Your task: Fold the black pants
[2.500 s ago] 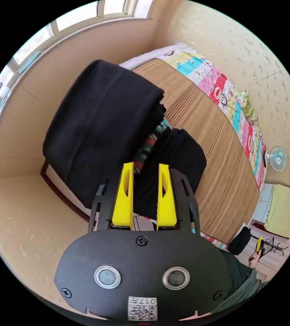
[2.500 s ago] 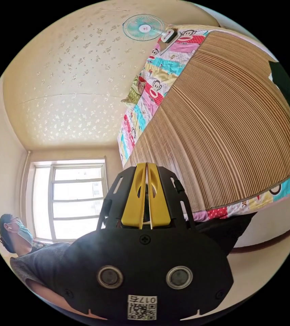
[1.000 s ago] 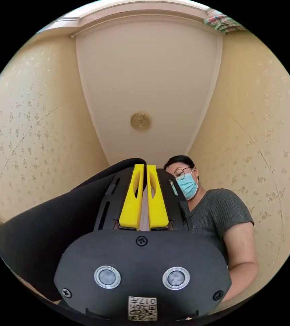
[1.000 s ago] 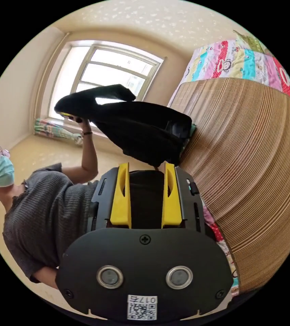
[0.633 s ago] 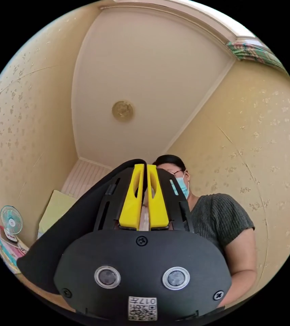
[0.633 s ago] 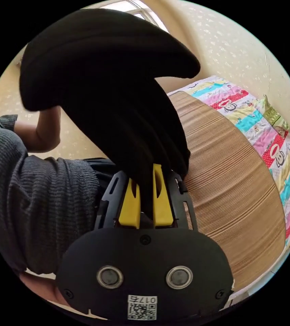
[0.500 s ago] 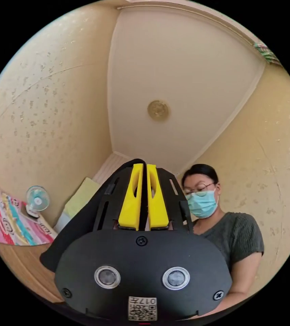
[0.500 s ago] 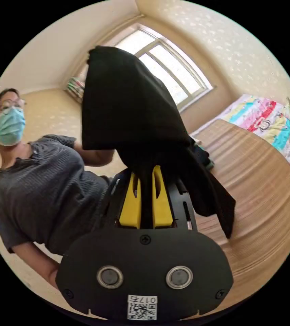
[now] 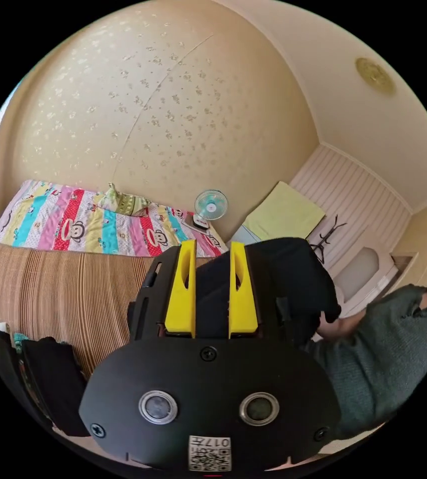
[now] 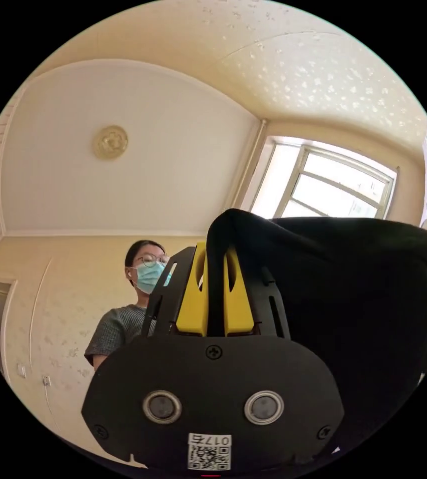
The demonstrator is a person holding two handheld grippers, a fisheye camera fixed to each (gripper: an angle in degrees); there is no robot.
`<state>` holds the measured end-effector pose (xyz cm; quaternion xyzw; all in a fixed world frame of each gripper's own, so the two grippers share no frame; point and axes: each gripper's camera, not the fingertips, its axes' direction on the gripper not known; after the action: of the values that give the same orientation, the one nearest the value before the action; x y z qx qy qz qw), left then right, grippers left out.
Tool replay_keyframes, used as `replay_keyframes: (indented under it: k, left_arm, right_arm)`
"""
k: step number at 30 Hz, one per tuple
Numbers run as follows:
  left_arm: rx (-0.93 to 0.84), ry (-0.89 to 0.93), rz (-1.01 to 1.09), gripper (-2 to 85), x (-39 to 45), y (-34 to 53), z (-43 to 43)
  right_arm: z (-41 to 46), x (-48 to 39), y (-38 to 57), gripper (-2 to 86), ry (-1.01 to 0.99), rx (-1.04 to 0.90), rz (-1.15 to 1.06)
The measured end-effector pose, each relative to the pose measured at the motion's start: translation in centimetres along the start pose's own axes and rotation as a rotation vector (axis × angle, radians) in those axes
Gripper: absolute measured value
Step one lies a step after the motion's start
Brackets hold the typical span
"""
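Left gripper view: bed with striped mat at left, left tool jaws apart, black pants held up beyond them. Right gripper view: right tool clamped on the black pants, which drape rightward.

Left tongs parted, right tongs clamped on cloth

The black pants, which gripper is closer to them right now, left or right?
Right. The right gripper is shut on the black pants, cloth pinched between its yellow jaws. The left gripper is open, jaws apart, with the pants just beyond its tips, not gripped.
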<state>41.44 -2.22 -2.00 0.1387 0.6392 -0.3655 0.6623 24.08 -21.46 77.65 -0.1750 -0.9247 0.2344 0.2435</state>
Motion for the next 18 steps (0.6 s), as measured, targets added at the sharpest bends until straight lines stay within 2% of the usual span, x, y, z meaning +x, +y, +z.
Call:
replay_keyframes:
  k: [3,5,8,10,12,14,16,18]
  left_arm:
    - [-0.218,0.106,0.181,12.4,2.7,3.3,5.7]
    - [-0.301,0.057,0.270,14.5,4.9,4.9,8.6]
    - [-0.288,-0.153,0.431,14.6,8.5,7.0,11.5]
    - [-0.259,-0.376,0.543,12.7,10.5,8.2,13.8]
    - [-0.180,-0.474,0.606,12.1,11.2,9.3,14.6]
    - [-0.151,-0.437,0.669,11.9,11.3,10.1,15.3]
    - [-0.260,-0.331,0.711,14.6,10.6,10.5,17.9]
    - [-0.291,-0.332,0.734,15.6,10.1,11.0,18.8]
  right_arm:
    - [-1.4,-0.9,-1.5,2.8,-0.092,0.053,-0.061]
    - [-2.1,-1.6,-2.5,3.2,-0.080,0.098,-0.063]
    - [-2.6,-1.8,-3.8,3.8,-0.078,0.140,-0.029]
    - [-2.3,-1.7,-4.3,4.2,-0.081,0.139,-0.001]
    - [-1.6,-0.8,-4.6,4.7,-0.082,0.130,0.073]
    - [-0.9,0.3,-4.6,4.9,-0.081,0.122,0.138]
    - [-0.2,1.6,-4.3,5.1,-0.083,0.123,0.209]
    - [0.3,3.2,-3.6,5.3,-0.073,0.139,0.295]
